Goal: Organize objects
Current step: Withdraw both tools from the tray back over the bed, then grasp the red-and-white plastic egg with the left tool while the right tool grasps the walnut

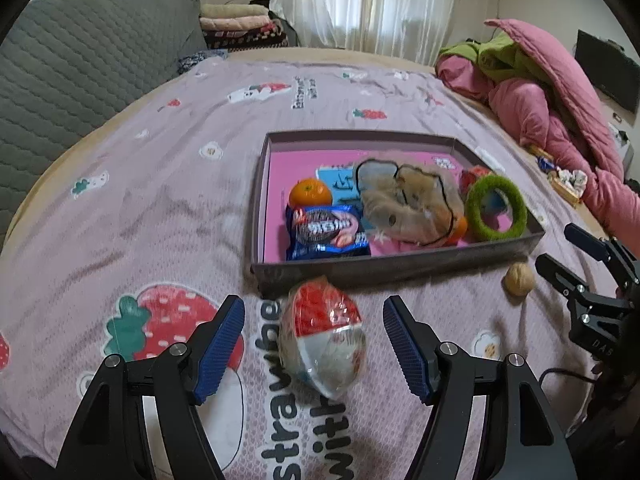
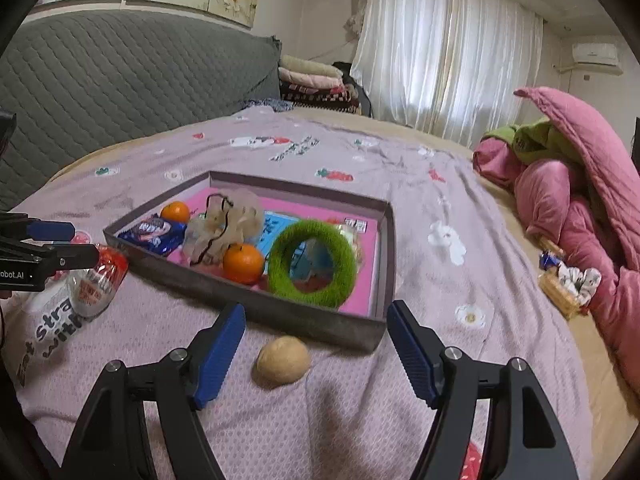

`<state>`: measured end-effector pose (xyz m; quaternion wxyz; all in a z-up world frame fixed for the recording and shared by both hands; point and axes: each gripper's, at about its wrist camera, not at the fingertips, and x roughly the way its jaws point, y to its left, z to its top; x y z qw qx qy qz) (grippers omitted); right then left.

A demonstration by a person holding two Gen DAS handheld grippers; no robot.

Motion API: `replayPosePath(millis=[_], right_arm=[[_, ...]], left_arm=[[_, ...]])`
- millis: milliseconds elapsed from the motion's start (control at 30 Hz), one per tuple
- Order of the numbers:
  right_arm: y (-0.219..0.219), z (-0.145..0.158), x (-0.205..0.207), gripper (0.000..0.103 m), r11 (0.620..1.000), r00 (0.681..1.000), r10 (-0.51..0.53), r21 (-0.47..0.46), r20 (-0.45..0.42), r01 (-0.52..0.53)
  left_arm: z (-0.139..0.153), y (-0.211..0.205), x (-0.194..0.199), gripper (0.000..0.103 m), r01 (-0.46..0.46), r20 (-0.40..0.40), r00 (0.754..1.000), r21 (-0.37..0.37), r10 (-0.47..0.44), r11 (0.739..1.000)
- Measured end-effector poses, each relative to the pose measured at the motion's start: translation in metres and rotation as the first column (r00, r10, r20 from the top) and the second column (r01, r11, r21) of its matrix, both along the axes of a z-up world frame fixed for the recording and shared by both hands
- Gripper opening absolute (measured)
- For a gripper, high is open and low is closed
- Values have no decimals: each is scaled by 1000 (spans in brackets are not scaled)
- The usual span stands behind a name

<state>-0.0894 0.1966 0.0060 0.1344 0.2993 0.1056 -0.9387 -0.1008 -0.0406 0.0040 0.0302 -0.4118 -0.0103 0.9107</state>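
A red-and-white egg-shaped toy in clear wrap (image 1: 322, 336) lies on the pink strawberry bedsheet, just in front of a shallow grey box (image 1: 400, 268). My left gripper (image 1: 315, 308) stands open around the egg, its blue pads clear of both sides. A walnut (image 2: 283, 365) lies before the box's near corner, and my right gripper (image 2: 317, 311) is open astride it without touching. The box (image 2: 240, 300) holds a mandarin (image 1: 310, 194), a blue biscuit packet (image 1: 326, 232), a fluffy beige pouch (image 1: 408, 208) and a green ring (image 2: 312, 264). The left wrist view also shows the walnut (image 1: 519, 277) and the right gripper (image 1: 558, 246).
A heap of pink and green quilts (image 2: 568, 200) fills the bed's right side, with a small basket of wrapped items (image 2: 564, 288) beside it. A grey quilted headboard (image 1: 80, 60) rises at the left. Folded blankets (image 2: 312, 80) and white curtains stand at the back.
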Motion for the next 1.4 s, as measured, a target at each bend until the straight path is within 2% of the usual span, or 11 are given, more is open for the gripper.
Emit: replayPosePath(millis=[367, 1067, 1200, 1400], right_arm=[[8, -14, 1, 75, 999, 997, -29, -25, 65, 30], [-2, -40, -14, 75, 1000, 992, 1, 3, 130, -1], [-3, -42, -17, 70, 1000, 991, 0, 6, 137, -1], [-3, -44, -19, 54, 1000, 990, 3, 8, 141, -4]], left_arm=[[-12, -1, 2, 73, -7, 34, 999, -27, 8, 1000], [-37, 14, -10, 73, 13, 59, 998, -40, -10, 999], [-39, 15, -11, 73, 13, 57, 998, -38, -11, 999], [-40, 16, -15, 73, 5, 50, 999, -33, -3, 999]])
